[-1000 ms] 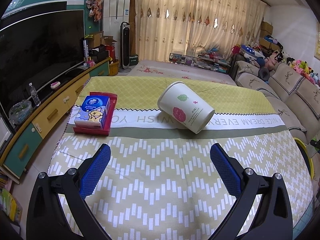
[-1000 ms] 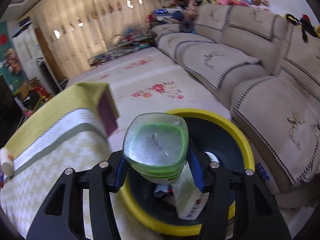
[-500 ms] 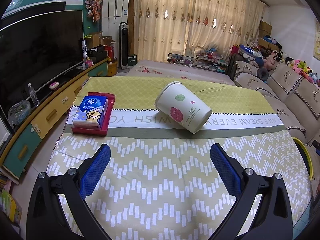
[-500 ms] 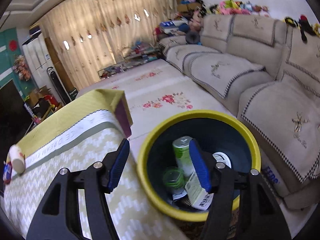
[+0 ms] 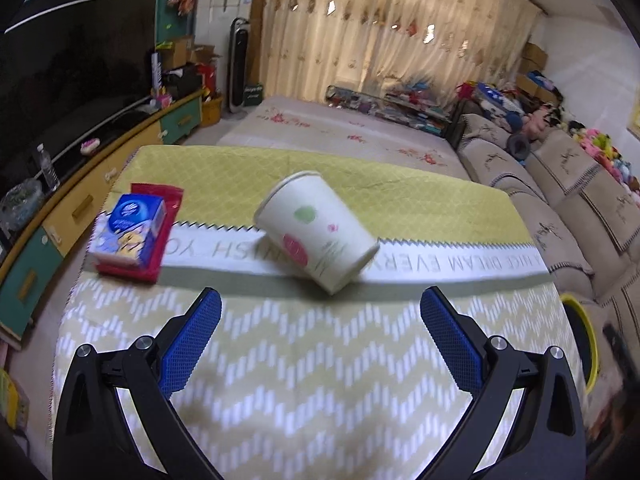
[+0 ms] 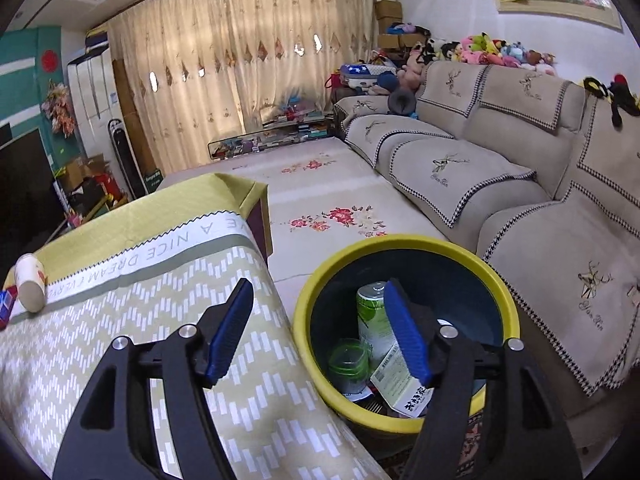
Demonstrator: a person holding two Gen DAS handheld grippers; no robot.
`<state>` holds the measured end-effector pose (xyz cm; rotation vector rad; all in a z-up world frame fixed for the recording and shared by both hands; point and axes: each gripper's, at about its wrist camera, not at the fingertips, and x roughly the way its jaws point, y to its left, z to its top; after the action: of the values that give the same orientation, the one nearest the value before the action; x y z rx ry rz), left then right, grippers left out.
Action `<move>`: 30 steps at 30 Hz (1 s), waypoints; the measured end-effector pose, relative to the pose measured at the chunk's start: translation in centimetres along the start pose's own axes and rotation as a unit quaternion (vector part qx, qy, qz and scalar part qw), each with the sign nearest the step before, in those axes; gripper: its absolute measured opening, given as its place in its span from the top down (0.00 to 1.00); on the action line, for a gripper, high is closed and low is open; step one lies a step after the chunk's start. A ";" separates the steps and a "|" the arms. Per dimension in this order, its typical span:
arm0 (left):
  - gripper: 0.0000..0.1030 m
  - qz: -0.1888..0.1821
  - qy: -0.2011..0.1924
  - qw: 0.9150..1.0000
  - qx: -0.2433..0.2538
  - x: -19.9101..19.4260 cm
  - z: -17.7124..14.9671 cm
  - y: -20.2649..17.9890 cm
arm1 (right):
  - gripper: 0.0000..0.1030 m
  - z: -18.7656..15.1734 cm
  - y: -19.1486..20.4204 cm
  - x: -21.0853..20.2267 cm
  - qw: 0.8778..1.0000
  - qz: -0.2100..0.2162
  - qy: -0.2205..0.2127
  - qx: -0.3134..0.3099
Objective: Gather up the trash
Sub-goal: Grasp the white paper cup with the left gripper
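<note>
A white paper cup (image 5: 316, 230) lies on its side in the middle of the table's yellow-green cloth (image 5: 312, 368), also small at the far left of the right wrist view (image 6: 29, 282). My left gripper (image 5: 318, 310) is open and empty just in front of it. My right gripper (image 6: 318, 320) is open and empty above the table's right edge, beside a yellow-rimmed bin (image 6: 404, 244). In the bin lie a clear green-tinted bottle (image 6: 347, 360), a green can (image 6: 370, 312) and a white carton (image 6: 400, 382).
A blue tissue pack (image 5: 128, 230) lies on a red tray (image 5: 158, 200) at the table's left. A TV cabinet (image 5: 60, 208) runs along the left. A beige sofa (image 6: 500, 184) stands right of the bin. The bin's rim shows at the right (image 5: 584, 332).
My right gripper opened and let the green-tinted bottle fall into the bin, then drew back and up. My left gripper tilted and moved slightly nearer the cup.
</note>
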<state>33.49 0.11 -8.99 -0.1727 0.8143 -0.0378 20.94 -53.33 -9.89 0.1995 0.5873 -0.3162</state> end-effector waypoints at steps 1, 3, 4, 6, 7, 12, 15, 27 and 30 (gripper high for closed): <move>0.05 0.004 0.006 1.000 -0.007 0.7 0.5 -0.1 | 0.38 0.0 0.1 0.0 1.000 0.001 -0.001 -0.002; 0.05 0.015 0.027 0.999 -0.028 2.7 1.8 -0.2 | 0.38 0.0 0.1 -0.1 1.000 0.004 -0.003 -0.001; 0.05 0.022 0.033 0.999 -0.034 3.5 2.2 -0.3 | 0.38 0.0 0.0 0.0 1.000 0.005 -0.001 0.002; 0.05 0.033 0.047 0.997 -0.053 4.9 2.9 -0.1 | 0.38 0.0 -0.5 0.1 1.000 0.010 0.003 0.011; 0.05 0.036 0.058 0.995 -0.067 5.7 3.2 0.0 | 0.38 0.0 -0.7 0.1 1.000 0.012 0.005 0.016; 0.05 0.058 0.085 0.991 -0.083 8.3 4.2 -0.2 | 0.38 0.0 -1.3 0.4 0.999 0.023 0.010 0.030; 0.05 0.076 0.086 0.991 -0.073 9.2 4.8 -0.6 | 0.38 0.1 -1.2 0.5 0.999 0.028 0.011 0.031; 0.28 0.076 0.121 0.989 -0.042 12.9 6.0 -2.5 | 0.38 0.1 -1.4 0.9 0.998 0.040 0.019 0.038; 0.35 0.061 0.122 0.990 -0.032 13.2 6.0 -2.8 | 0.38 0.1 -1.4 0.9 0.998 0.040 0.019 0.039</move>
<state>47.03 -3.10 -14.00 -0.1798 1.0689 0.0845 21.24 -54.84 -10.42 0.3034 0.6043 -0.2574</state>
